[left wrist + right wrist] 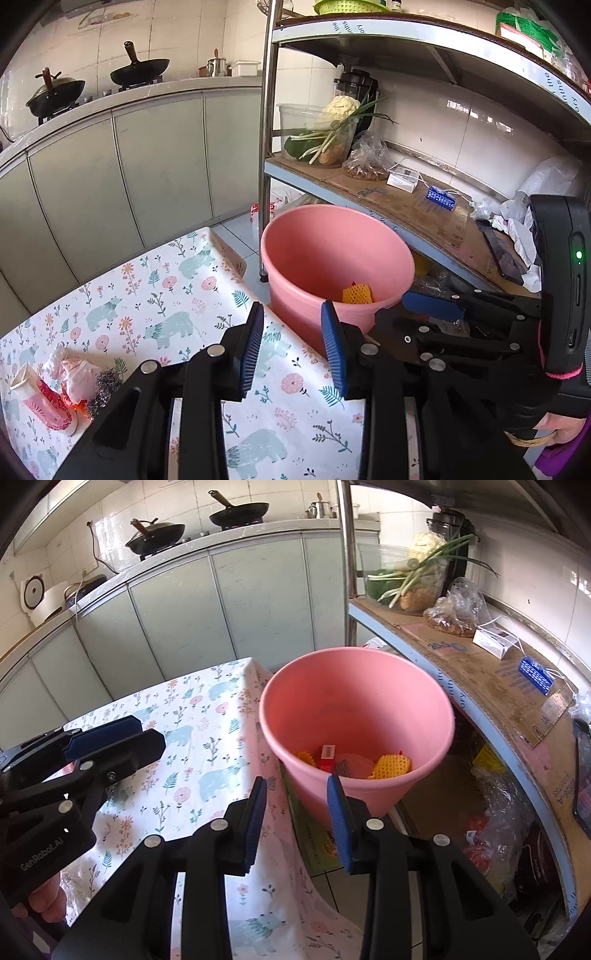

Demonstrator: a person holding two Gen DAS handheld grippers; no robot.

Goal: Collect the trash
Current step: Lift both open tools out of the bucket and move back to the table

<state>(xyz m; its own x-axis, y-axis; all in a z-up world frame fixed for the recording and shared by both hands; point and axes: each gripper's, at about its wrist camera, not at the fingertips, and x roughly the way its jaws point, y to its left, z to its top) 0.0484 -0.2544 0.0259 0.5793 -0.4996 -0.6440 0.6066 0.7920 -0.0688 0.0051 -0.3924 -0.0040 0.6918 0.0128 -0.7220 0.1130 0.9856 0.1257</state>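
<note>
You have a pink bucket standing upright and open beside the bench edge. In it you see yellow foam netting, a red wrapper with a barcode and further scraps. On the bench remain a tipped red-and-white paper cup, a crumpled white wrapper and a steel-wool wad, touching one another.

tiled kitchen, steel shelving
</note>
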